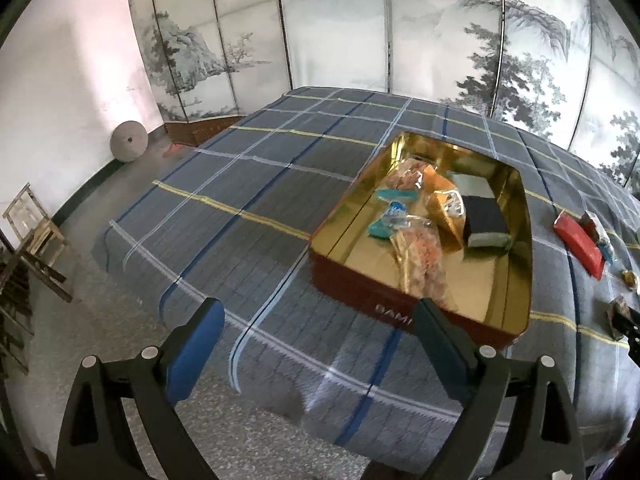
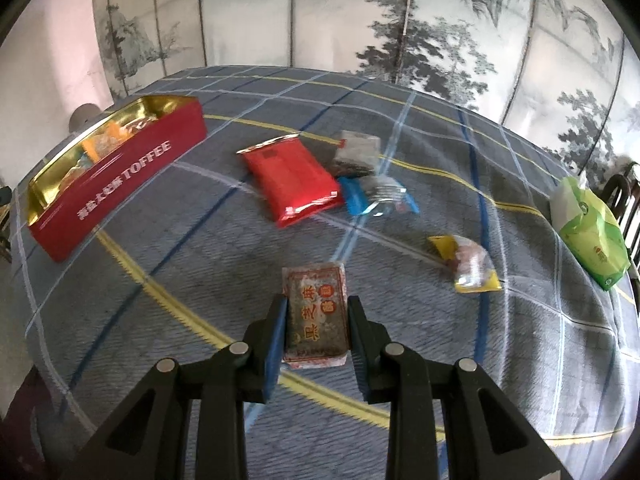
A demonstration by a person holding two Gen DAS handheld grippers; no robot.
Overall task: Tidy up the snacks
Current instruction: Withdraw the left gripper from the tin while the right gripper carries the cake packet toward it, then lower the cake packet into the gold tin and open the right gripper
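Note:
A red toffee tin (image 1: 400,312) with a gold inside sits on the plaid cloth and holds several wrapped snacks (image 1: 424,252). My left gripper (image 1: 318,312) is open in front of the tin's near left corner, with nothing between its fingers. In the right wrist view the same tin (image 2: 120,184) lies at the far left. My right gripper (image 2: 317,308) is shut on a dark brown snack block (image 2: 316,312) with red and yellow print, above the cloth. Loose on the cloth lie a red packet (image 2: 292,180), a blue-edged packet (image 2: 378,196), a grey packet (image 2: 356,154) and a yellow-edged packet (image 2: 472,264).
A green and white bag (image 2: 588,232) sits at the table's right edge by a dark chair. A painted folding screen (image 1: 360,32) stands behind the table. At the left on the floor are a round stone disc (image 1: 129,141) and a wooden chair (image 1: 36,236).

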